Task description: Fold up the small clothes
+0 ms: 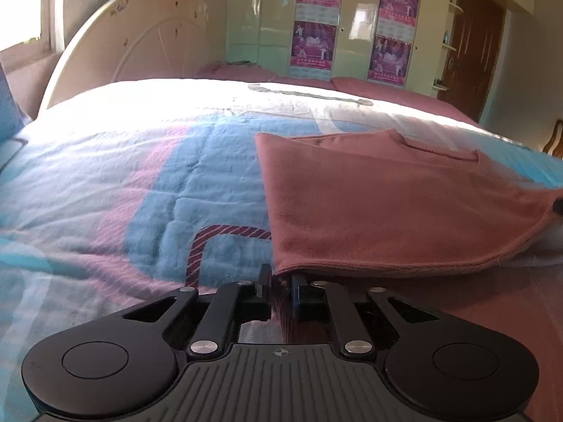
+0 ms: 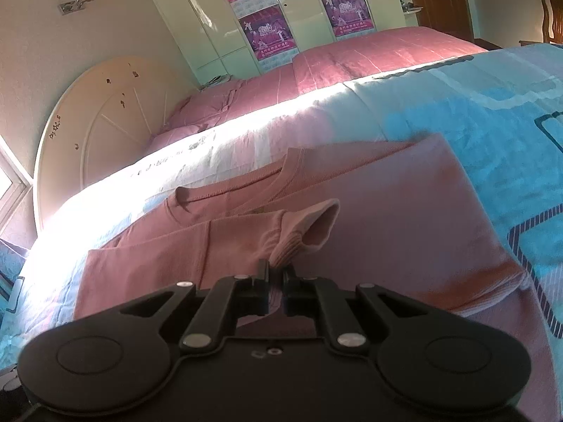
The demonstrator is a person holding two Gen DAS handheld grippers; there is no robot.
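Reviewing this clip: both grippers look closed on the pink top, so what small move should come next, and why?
Probably carry the sleeve cuff inward across the pink top. The right gripper pinches the cuff, lifted off the body; the left gripper is shut on the hem, anchoring it on the blanket.

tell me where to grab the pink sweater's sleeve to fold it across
Grip the ribbed cuff, coming from the near, hem side of the pink sweater. The cuff is thick and stands up off the body; the right gripper already pinches it there.
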